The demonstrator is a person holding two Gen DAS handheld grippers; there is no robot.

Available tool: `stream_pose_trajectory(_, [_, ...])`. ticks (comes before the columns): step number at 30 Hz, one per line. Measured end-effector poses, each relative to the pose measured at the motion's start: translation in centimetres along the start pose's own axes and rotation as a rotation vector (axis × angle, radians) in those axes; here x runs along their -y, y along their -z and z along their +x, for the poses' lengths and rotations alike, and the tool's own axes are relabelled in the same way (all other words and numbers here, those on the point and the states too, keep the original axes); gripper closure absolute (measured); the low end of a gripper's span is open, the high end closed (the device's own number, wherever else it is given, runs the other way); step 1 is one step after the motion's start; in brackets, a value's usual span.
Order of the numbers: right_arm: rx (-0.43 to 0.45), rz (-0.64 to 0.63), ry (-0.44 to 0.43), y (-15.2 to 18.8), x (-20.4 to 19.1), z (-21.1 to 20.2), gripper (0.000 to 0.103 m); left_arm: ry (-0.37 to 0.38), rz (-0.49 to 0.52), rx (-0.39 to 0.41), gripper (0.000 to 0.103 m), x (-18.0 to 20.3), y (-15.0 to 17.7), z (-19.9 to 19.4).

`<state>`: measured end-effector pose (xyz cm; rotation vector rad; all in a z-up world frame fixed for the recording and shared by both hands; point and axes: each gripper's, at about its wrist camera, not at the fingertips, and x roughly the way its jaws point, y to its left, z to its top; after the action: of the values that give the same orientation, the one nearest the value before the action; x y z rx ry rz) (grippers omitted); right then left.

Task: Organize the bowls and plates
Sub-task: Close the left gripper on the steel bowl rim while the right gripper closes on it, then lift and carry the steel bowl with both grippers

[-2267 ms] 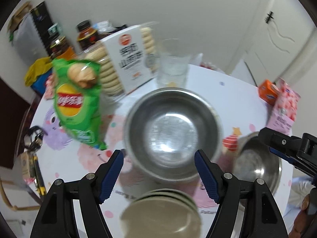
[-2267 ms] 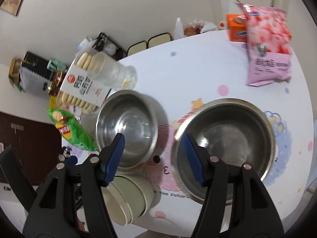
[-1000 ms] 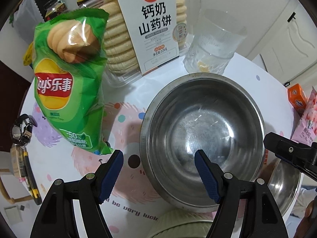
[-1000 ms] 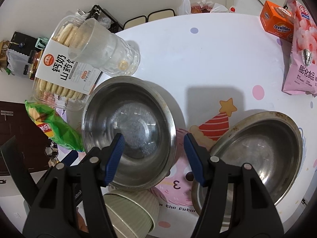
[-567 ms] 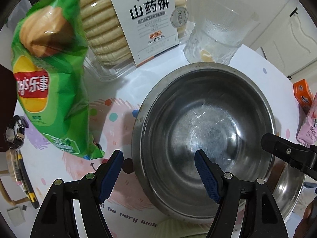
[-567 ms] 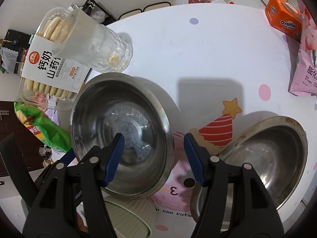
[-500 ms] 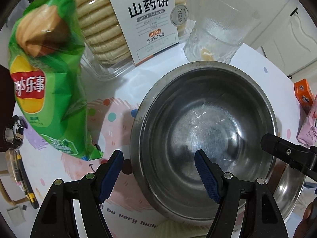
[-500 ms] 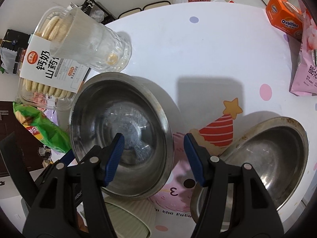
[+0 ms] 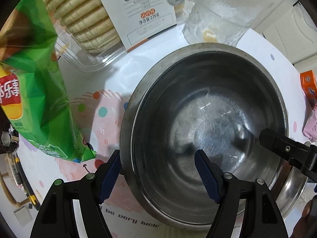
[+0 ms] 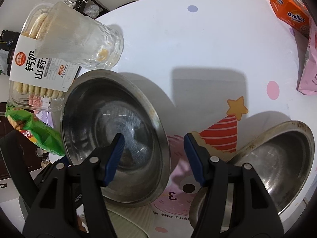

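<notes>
A steel bowl point(image 9: 206, 103) point(image 10: 118, 107) stands empty on the white party-print table point(image 10: 198, 49). My left gripper point(image 9: 158, 166) is open over the bowl's near-left rim, one blue pad outside the wall and one inside, neither pressing. My right gripper point(image 10: 154, 146) is open astride the opposite rim, its left pad inside the bowl and its right pad outside. That gripper's black tip point(image 9: 285, 150) shows at the right of the left wrist view. A second, wider steel bowl point(image 10: 277, 168) point(image 9: 293, 194) sits just to the right. Pale green ribbed bowls point(image 10: 126, 226) lie near the table's front edge.
A clear glass point(image 9: 218, 19) point(image 10: 79, 39) and a biscuit box point(image 9: 118, 10) stand right behind the bowl. A green crisps bag point(image 9: 35, 99) lies to its left. An orange Ovaltine box point(image 10: 289, 13) and a pink snack bag point(image 10: 311, 69) are at the far right.
Both grippers have come down closer to the steel bowl, which now fills more of each view. Their pads now straddle its rim. Neither jaw opening has changed.
</notes>
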<state>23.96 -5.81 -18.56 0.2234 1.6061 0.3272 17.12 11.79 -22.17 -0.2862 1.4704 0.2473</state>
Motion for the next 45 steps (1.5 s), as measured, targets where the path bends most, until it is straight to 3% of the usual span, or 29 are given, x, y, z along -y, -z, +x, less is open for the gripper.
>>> stream_pose_trajectory(8, [0.0, -0.01, 0.002, 0.0, -0.5, 0.4, 0.039, 0.007, 0.008, -0.055, 0.028, 0.7, -1.0, 1.7])
stream_pose_trajectory(13, [-0.01, -0.032, -0.024, 0.2, -1.3, 0.8, 0.04, 0.017, 0.023, -0.057, 0.047, 1.2, -1.1, 2.7])
stream_pose_trajectory(17, [-0.009, -0.054, 0.022, 0.5, -1.7, 0.9, 0.061, -0.003, 0.027, -0.047, 0.053, 1.4, -1.1, 3.0])
stream_pose_trajectory(21, [-0.013, -0.042, 0.039, 0.5, -0.8, 1.0, 0.088, -0.005, 0.015, -0.031, 0.061, 0.8, -1.0, 2.8])
stream_pose_trajectory(22, [-0.009, -0.046, 0.039, 0.5, -0.7, 0.9, 0.09, -0.002, 0.017, -0.028, 0.062, 0.8, -0.9, 2.7])
stream_pose_trajectory(38, [0.074, -0.075, 0.013, 0.9, -0.6, -1.8, 0.092, -0.02, 0.01, 0.076, 0.072, 0.0, 0.3, 0.7])
stream_pose_trajectory(45, [0.119, -0.086, -0.018, 1.5, -0.5, -3.1, 0.092, -0.023, 0.03, 0.14, 0.074, -0.8, 1.2, -2.3])
